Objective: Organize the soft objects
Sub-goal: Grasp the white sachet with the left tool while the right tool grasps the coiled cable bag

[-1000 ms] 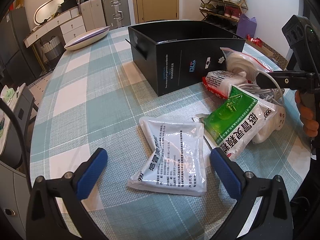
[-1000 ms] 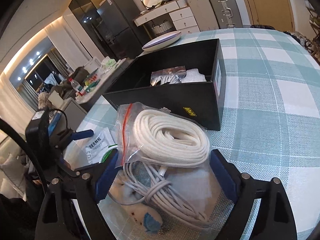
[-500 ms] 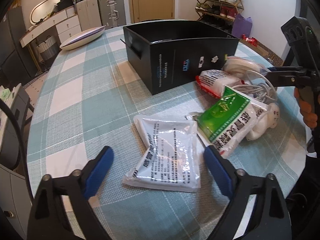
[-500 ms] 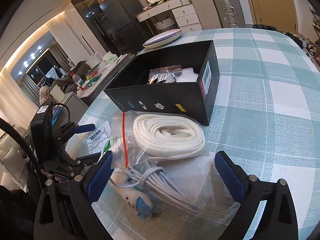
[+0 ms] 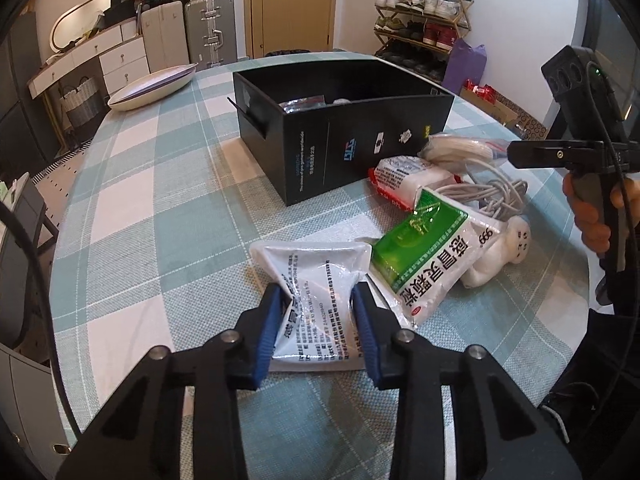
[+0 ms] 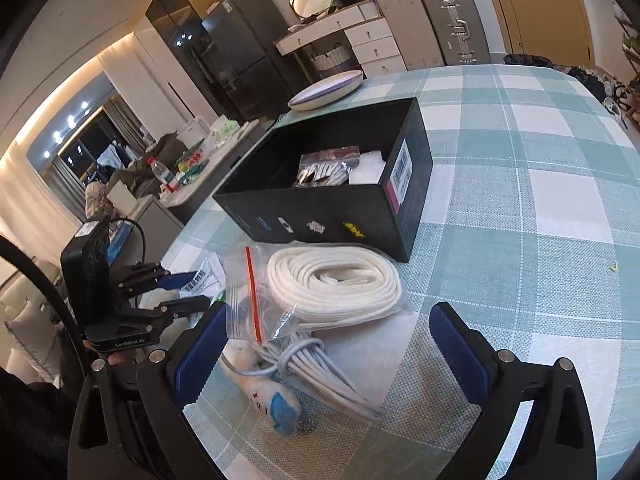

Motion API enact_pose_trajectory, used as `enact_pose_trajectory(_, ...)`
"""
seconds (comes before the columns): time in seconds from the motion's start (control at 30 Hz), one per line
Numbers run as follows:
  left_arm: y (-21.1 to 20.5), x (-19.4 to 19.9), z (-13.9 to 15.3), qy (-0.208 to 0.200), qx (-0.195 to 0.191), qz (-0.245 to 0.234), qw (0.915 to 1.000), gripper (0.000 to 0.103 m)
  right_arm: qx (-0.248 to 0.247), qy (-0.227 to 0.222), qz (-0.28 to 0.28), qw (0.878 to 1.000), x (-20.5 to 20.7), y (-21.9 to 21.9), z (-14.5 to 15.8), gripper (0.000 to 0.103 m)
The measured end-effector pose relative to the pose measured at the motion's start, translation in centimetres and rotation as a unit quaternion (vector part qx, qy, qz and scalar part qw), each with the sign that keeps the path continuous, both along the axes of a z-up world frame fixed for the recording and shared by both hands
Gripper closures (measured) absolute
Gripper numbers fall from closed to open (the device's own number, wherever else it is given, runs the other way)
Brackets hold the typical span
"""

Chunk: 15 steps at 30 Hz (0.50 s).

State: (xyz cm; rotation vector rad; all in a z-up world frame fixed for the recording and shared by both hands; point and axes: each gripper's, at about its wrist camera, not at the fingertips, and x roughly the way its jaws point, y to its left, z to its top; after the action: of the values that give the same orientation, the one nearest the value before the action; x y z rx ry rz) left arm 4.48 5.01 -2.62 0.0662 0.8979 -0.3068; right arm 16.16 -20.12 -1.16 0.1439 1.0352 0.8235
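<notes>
My left gripper (image 5: 318,300) is shut on the near end of a white printed pouch (image 5: 312,264) lying on the checked tablecloth. To its right lie a green-and-white pouch (image 5: 424,256), a red-edged white pack (image 5: 408,176), and a white plush toy (image 5: 500,252). My right gripper (image 6: 328,320) is open over a clear bag of coiled white rope (image 6: 332,284) and a bundled grey cable (image 6: 320,364), its pads touching neither. The open black box (image 6: 320,216) stands just behind them.
Inside the black box (image 5: 360,148) lie a silvery packet (image 6: 328,168) and white foam. A white oval dish (image 5: 152,88) sits at the far table edge. A hand holds the right gripper (image 5: 560,156) at the table's right side.
The left jaws have closed from wide open onto the white pouch. The right gripper has drawn back a little from the rope bag, its jaws slightly wider.
</notes>
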Motion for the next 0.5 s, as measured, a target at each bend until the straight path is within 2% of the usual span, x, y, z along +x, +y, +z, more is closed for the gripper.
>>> enact_pose_trajectory(0.13, 0.4, -0.1, 0.7, -0.010, -0.013, 0.004, 0.9999, 0.068, 0.013, 0.005, -0.031, 0.999, 0.9, 0.2, -0.2, 0.003)
enact_pose_trajectory(0.3, 0.6, -0.1, 0.8, -0.012, -0.014, 0.009, 0.9998, 0.068, -0.009, 0.020, -0.034, 0.999, 1.3, 1.3, -1.4, 0.003)
enact_pose_trajectory(0.5, 0.6, 0.0, 0.8, -0.011, -0.014, 0.010, 0.9998, 0.068, -0.033, 0.006, -0.026, 0.999, 0.9, 2.7, -1.8, 0.003)
